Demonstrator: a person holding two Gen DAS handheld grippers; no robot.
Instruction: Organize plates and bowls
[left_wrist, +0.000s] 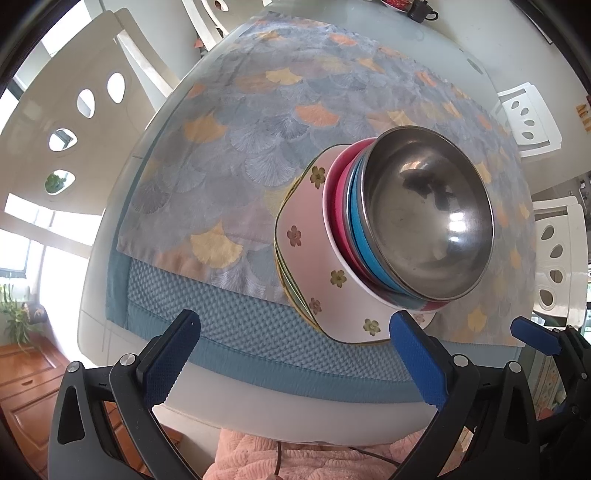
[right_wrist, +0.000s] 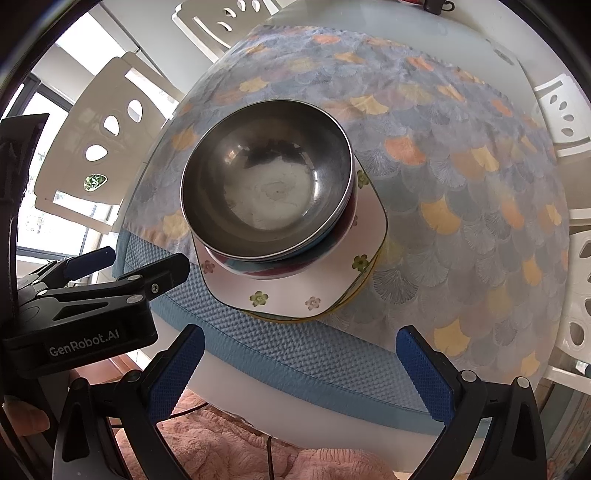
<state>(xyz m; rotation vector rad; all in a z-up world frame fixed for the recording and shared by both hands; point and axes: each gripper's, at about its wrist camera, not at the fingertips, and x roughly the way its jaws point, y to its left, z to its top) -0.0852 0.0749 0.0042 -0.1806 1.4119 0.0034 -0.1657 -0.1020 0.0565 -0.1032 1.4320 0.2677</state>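
Observation:
A steel bowl (left_wrist: 430, 214) sits on top of a stack: under it a blue bowl (left_wrist: 360, 225), a pink-red bowl (left_wrist: 340, 192) and a white bowl, all on square pink flowered plates (left_wrist: 306, 236). The stack also shows in the right wrist view, with the steel bowl (right_wrist: 266, 184) over the flowered plate (right_wrist: 295, 295). My left gripper (left_wrist: 295, 354) is open and empty, held near the table's front edge, left of the stack. My right gripper (right_wrist: 299, 369) is open and empty, in front of the stack. The left gripper's side (right_wrist: 110, 284) shows at the left of the right wrist view.
The stack stands on a fan-patterned cloth (left_wrist: 258, 129) over a blue textured mat (left_wrist: 236, 317) on a round white table (left_wrist: 280, 417). White chairs (left_wrist: 74, 122) ring the table. A small dark object (left_wrist: 419, 9) lies at the far edge. A pink fleece (right_wrist: 221, 443) lies below.

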